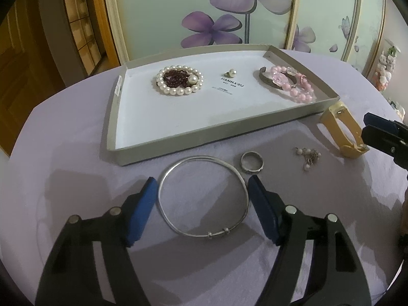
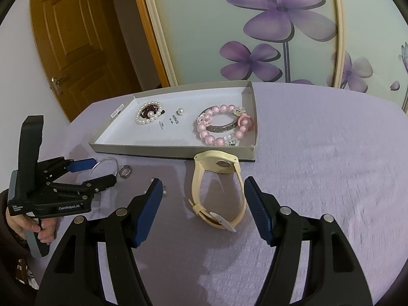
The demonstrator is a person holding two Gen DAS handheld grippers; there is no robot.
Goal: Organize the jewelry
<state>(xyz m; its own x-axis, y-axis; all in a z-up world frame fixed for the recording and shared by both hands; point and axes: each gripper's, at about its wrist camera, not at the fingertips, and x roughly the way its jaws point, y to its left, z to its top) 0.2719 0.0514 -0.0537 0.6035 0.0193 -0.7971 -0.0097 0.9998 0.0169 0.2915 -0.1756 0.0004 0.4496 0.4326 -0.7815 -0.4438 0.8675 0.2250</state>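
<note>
A thin silver bangle [image 1: 163, 211] lies flat on the lilac tablecloth. My left gripper [image 1: 202, 178] straddles it, blue pads [image 1: 142, 209] against its two sides. Just beyond it are a silver ring [image 1: 251, 171] and a small pearl chain piece [image 1: 307, 156]. A cream wristwatch [image 2: 221, 163] stands on its strap in front of the grey tray [image 2: 153, 151]. My right gripper [image 2: 203, 181] is open around it, with gaps on both sides. From the right wrist view, the left gripper [image 2: 104, 170] is at far left.
The tray [image 1: 204, 140] holds a pearl bracelet [image 1: 176, 92] around dark red beads, a pearl stud [image 1: 232, 72], a pink bead bracelet [image 1: 298, 94] and a metal cuff [image 1: 267, 81]. Flower-printed panels stand behind the round table, with a wooden door [image 2: 76, 38] at left.
</note>
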